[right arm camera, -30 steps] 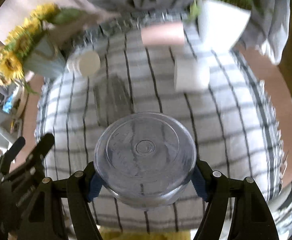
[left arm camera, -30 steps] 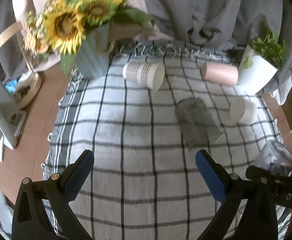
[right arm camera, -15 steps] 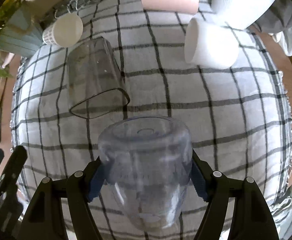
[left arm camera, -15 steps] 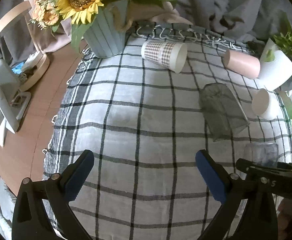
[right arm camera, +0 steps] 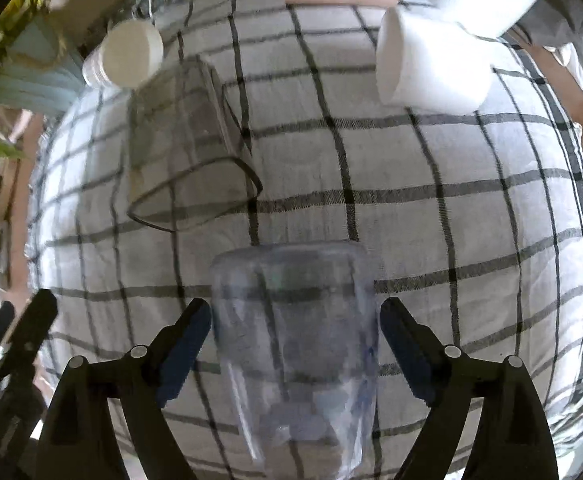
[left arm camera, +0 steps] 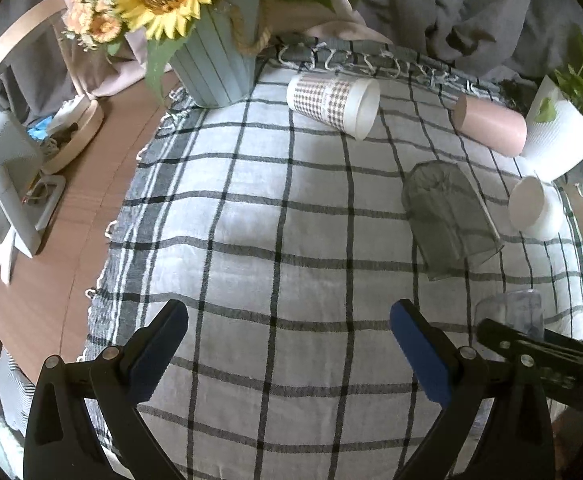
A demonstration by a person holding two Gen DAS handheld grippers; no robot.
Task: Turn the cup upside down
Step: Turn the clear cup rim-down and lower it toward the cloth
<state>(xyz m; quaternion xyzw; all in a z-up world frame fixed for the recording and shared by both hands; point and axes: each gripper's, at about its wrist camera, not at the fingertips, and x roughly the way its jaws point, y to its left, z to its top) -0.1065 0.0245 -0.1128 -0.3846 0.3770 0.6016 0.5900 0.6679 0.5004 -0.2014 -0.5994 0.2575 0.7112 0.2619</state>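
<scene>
Between your right gripper's (right arm camera: 295,340) released jaws, the clear cup (right arm camera: 295,344) stands inverted; back away straight, avoiding its sides.

Soft daylight, strong fisheye bending; right wrist view slightly motion-blurred.

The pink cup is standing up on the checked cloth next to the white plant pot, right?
Not quite. The pink cup is lying on its side, not standing up, as the left wrist view shows. It is on the checked cloth, next to the white plant pot.
</scene>
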